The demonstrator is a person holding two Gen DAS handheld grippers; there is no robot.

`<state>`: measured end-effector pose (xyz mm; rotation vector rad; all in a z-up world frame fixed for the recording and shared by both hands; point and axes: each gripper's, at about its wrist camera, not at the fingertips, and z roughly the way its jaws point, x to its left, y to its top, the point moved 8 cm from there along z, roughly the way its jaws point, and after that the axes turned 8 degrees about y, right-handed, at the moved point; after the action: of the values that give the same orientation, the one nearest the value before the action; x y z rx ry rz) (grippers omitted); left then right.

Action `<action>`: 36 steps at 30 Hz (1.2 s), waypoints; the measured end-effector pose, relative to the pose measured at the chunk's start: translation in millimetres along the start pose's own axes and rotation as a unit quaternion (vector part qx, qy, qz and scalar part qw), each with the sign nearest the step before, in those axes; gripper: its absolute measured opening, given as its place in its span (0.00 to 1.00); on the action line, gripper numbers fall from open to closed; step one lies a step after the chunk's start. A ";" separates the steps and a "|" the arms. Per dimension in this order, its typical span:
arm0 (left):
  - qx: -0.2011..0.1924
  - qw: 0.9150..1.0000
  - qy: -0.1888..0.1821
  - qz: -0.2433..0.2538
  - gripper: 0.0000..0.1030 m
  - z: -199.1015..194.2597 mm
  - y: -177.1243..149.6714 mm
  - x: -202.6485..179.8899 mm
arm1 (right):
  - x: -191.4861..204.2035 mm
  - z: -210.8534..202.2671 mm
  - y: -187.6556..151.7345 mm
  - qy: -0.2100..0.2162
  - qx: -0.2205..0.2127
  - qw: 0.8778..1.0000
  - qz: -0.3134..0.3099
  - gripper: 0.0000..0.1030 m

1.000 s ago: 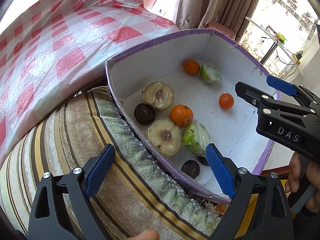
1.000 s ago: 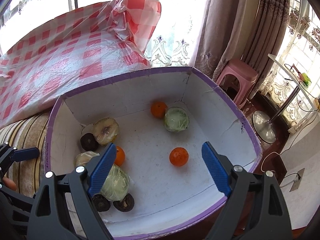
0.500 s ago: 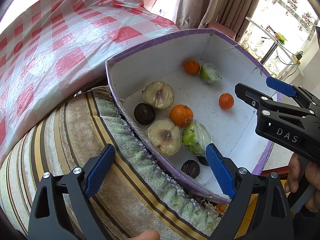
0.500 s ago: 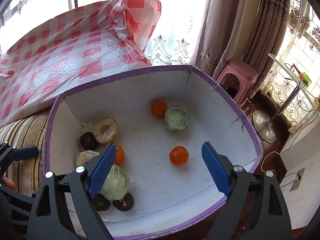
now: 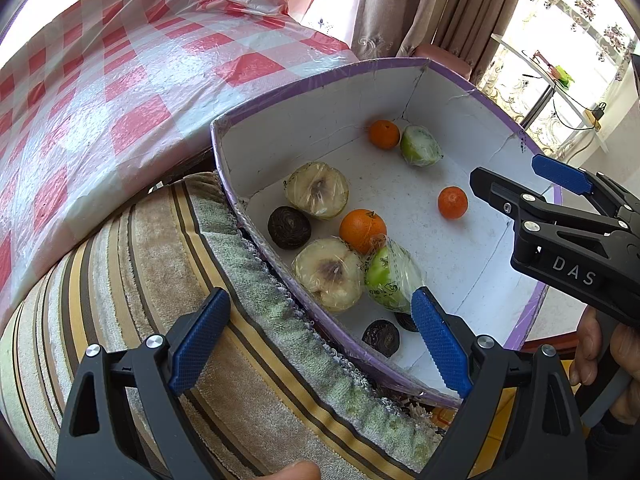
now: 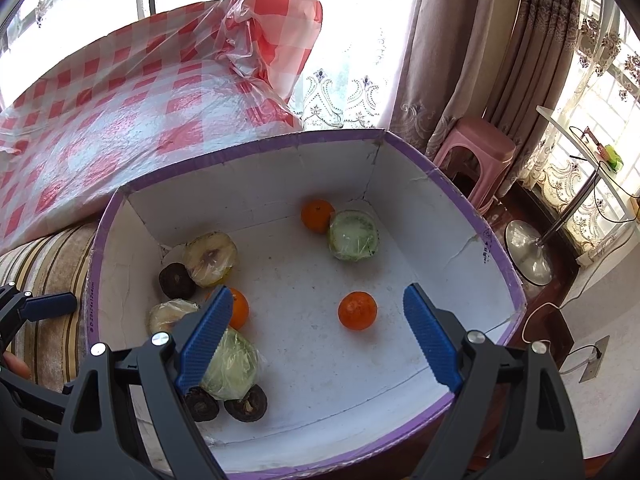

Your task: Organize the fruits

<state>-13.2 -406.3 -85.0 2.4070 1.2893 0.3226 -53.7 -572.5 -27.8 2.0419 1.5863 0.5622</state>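
A white cardboard box with a purple rim point(image 6: 440, 178) point(image 5: 320, 80) holds loose fruit. A lone orange point(image 6: 357, 310) point(image 5: 452, 202) lies mid-floor. Another orange point(image 6: 317, 215) touches a wrapped green half point(image 6: 353, 235) in the far corner. At the left lie two wrapped pale halves point(image 5: 318, 189) point(image 5: 328, 274), an orange point(image 5: 362, 230), a wrapped green fruit point(image 5: 390, 280) and dark round fruits point(image 5: 289, 227) point(image 6: 246, 402). My right gripper point(image 6: 318, 338) is open and empty above the box, just short of the lone orange. My left gripper point(image 5: 320, 334) is open and empty over the box's near-left wall.
The box rests against a striped towel-covered cushion point(image 5: 120, 280). A red-and-white checked plastic sheet point(image 5: 120, 80) lies behind. A pink stool point(image 6: 476, 152), curtains and a metal stand base point(image 6: 528, 252) are beyond the box on the right.
The right gripper's view has crept slightly forward toward the lone orange. The left gripper has hardly moved.
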 end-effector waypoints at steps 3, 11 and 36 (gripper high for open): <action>0.000 1.000 0.000 0.000 0.86 0.0 0.0 -0.1 | 0.0 0.2 -0.5 0.000 0.000 1.000 0.000 0.85; 0.000 1.000 0.000 0.000 0.86 0.1 -0.2 -0.3 | 0.0 0.5 -0.6 0.000 0.001 1.000 0.000 0.85; -0.001 1.000 0.005 0.002 0.87 1.4 0.0 -1.3 | -4.2 2.3 -3.9 -0.001 0.003 1.000 0.003 0.85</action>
<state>-13.3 -407.8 -86.3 2.4091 1.2886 0.3367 -56.3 -576.1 -32.1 2.0516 1.5829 0.5595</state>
